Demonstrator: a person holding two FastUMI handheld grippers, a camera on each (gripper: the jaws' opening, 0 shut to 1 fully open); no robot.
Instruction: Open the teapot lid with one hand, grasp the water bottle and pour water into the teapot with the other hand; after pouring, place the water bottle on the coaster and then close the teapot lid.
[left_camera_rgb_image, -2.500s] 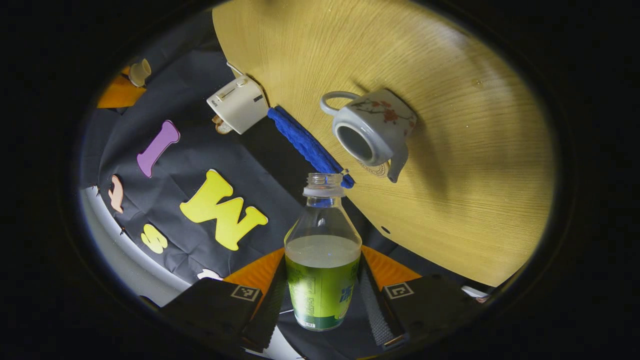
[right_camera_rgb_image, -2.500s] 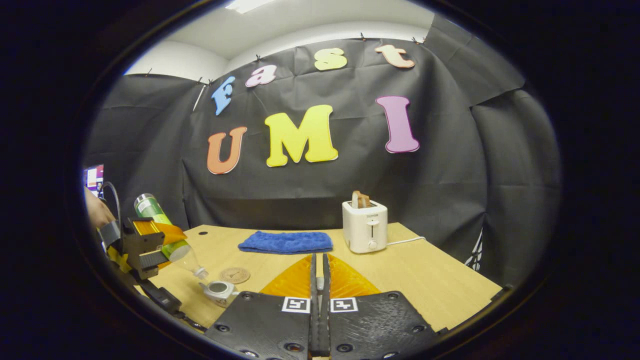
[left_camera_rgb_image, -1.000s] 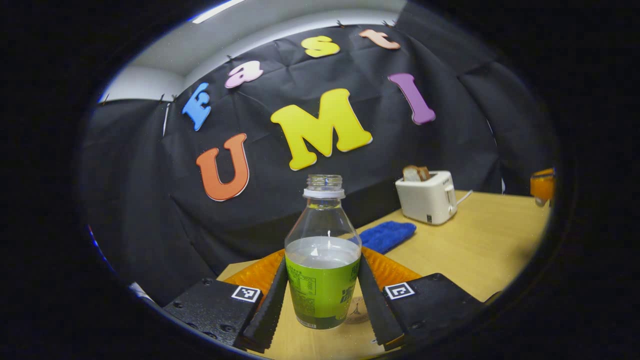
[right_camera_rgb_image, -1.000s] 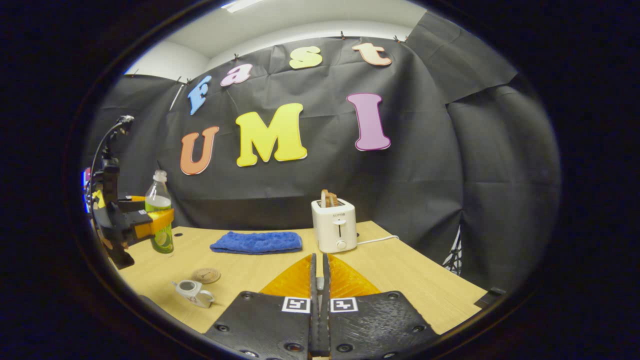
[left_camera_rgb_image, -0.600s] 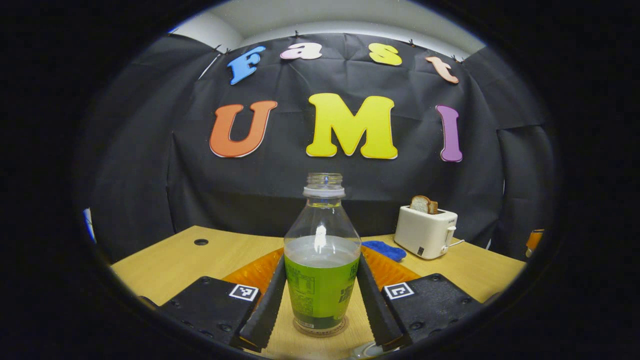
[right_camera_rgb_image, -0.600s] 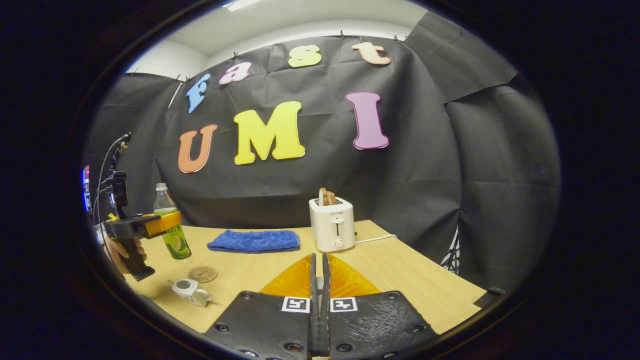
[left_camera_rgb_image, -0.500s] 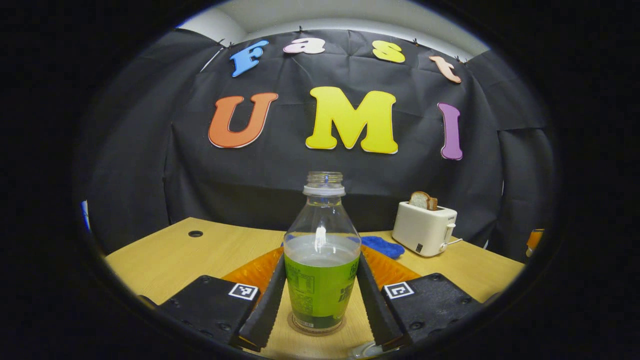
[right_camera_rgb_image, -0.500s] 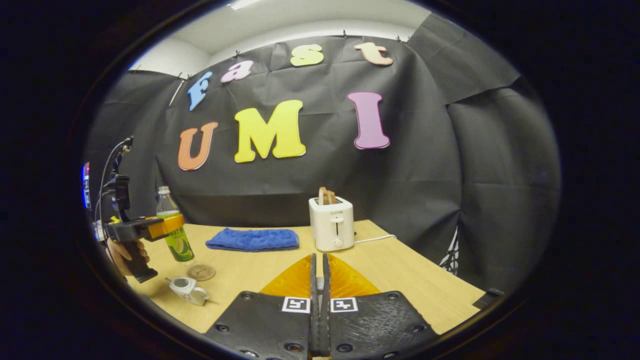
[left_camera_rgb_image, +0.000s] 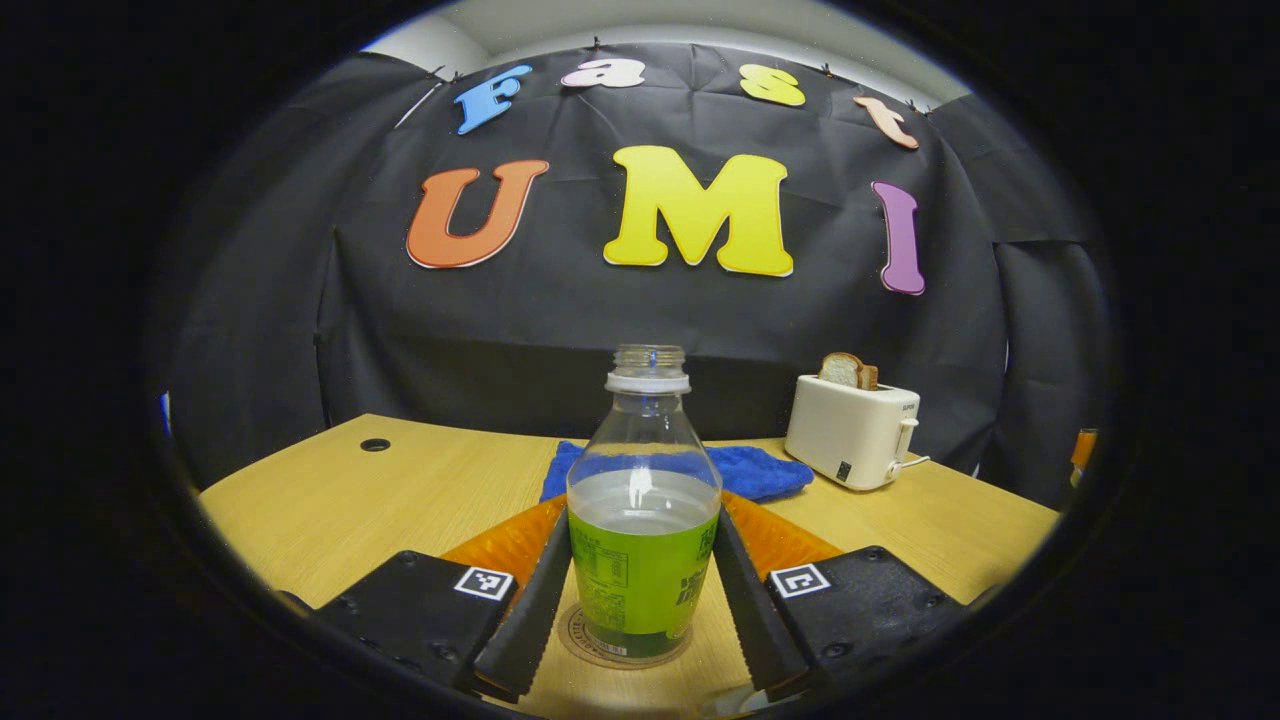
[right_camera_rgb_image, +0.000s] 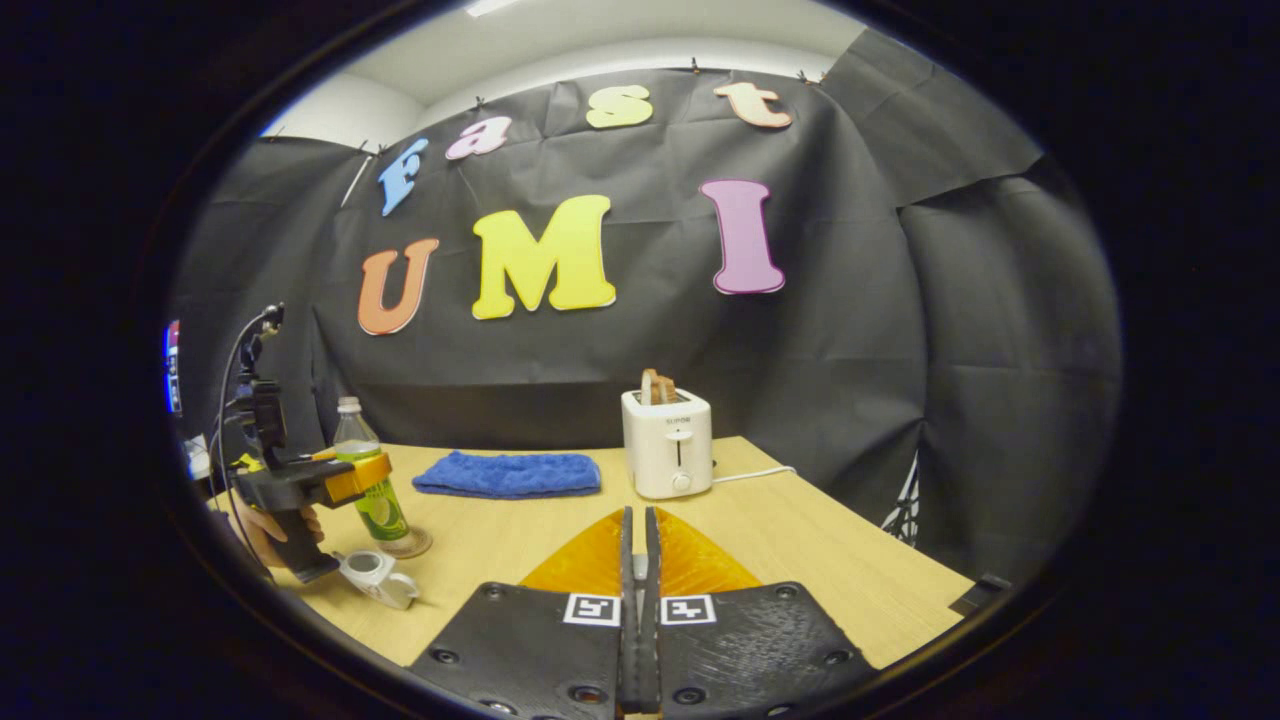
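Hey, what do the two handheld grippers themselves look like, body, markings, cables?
Each gripper, left gripper and right gripper, has black textured blocks bearing small square black-and-white tags, with ribbed orange parts behind. In the right gripper view, the left one has a pistol handle and a thin cable looping above.

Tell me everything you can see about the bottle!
The bottle is clear plastic with a green label and no cap. It is about half full of water. It stands upright on the round coaster on the wooden table. The left gripper has one finger on each side of it. The teapot sits open nearby.

Even overhead light, fisheye-bent edges
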